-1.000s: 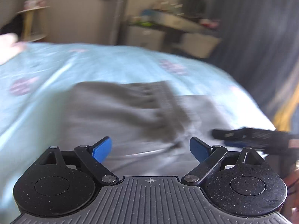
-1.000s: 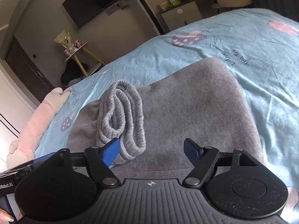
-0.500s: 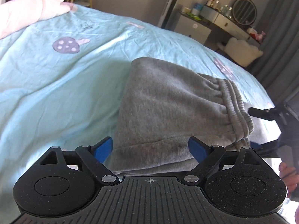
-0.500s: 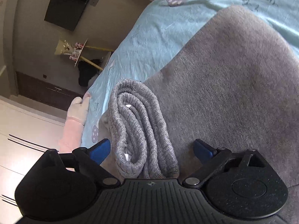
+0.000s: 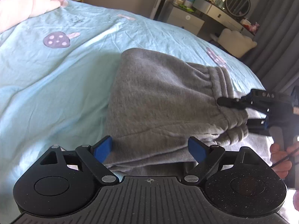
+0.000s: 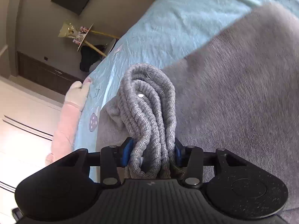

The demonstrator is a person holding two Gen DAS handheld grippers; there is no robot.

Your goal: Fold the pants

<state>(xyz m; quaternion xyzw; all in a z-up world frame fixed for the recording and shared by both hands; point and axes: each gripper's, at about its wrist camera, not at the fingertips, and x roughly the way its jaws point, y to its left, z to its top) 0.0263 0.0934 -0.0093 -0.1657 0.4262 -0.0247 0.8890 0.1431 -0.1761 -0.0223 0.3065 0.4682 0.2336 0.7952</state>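
Right gripper [image 6: 152, 152] jaws, just closing, pinch pants [image 6: 233, 85] waistband [image 6: 149, 100].

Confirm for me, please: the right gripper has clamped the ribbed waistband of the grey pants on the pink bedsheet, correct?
Not quite: the bedsheet is light blue, not pink, as the right wrist view shows. The rest holds: the right gripper has just closed on the ribbed waistband of the grey pants.

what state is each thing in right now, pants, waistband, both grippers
pants: grey, folded over, lying on the bed sheet
waistband: bunched in layers, pinched between the right gripper's pads
right gripper: jaws have just been closing, now shut on the waistband
left gripper: open, over the near edge of the pants, gripping nothing
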